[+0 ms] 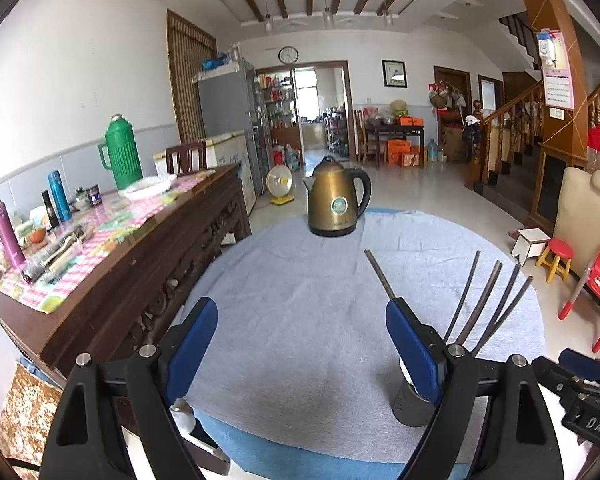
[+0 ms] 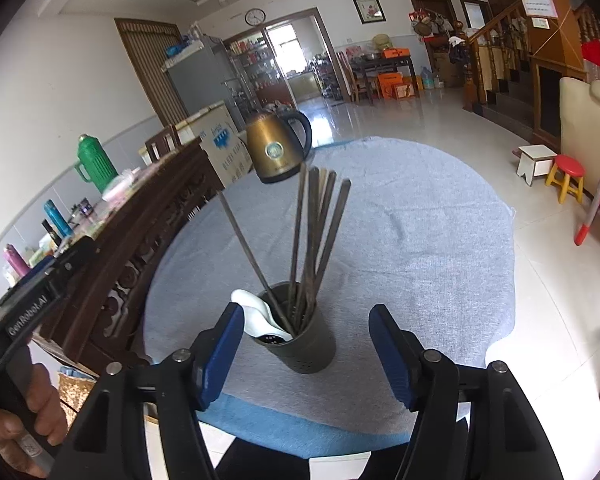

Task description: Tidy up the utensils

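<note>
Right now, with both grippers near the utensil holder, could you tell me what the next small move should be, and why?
Probably draw the right gripper back from the utensil holder. Its jaws stand open with nothing between the pads, the chopsticks and the white spoon already stand in the holder, and no loose utensil shows on the grey cloth. The left gripper is open and empty too.

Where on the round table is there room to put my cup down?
The grey cloth lies bare between the brass-coloured kettle and the dark holder of chopsticks, and to the holder's right. It is crowded at the near edge, around the holder.
</note>
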Demonstrator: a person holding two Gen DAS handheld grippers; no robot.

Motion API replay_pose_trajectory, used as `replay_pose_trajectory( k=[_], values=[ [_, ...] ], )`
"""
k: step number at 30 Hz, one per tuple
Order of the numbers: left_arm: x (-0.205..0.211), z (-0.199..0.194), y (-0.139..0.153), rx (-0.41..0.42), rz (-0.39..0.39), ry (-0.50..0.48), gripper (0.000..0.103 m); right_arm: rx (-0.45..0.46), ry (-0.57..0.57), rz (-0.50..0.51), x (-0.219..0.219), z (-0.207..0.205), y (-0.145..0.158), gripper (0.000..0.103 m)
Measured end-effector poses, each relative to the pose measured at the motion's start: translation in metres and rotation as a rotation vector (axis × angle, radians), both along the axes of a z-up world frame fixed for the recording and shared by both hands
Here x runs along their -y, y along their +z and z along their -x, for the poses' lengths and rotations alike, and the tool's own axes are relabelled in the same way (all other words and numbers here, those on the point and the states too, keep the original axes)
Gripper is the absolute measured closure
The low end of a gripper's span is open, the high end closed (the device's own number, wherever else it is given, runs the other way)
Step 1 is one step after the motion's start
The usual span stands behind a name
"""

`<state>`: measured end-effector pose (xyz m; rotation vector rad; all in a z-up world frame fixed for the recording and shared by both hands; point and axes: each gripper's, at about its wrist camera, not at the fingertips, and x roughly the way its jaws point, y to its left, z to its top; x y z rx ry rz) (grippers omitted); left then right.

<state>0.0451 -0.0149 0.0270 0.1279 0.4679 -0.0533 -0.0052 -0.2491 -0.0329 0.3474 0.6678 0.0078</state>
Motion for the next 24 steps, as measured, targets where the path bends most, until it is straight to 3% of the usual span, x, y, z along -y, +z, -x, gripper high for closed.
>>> replay_pose_trajectory(
  k=[13, 24],
  values=[
    [-0.018, 0.051, 0.028, 0.081, -0.013, -0.013, 0.012, 0.078, 0.003, 0.003, -0.027, 0.043, 0.044, 0.028],
    [-0.036, 0.066, 0.040, 0.103, -0.023, 0.018, 0.012, 0.040, 0.036, -0.015, -0.044, 0.041, 0.036, 0.027]
  ],
)
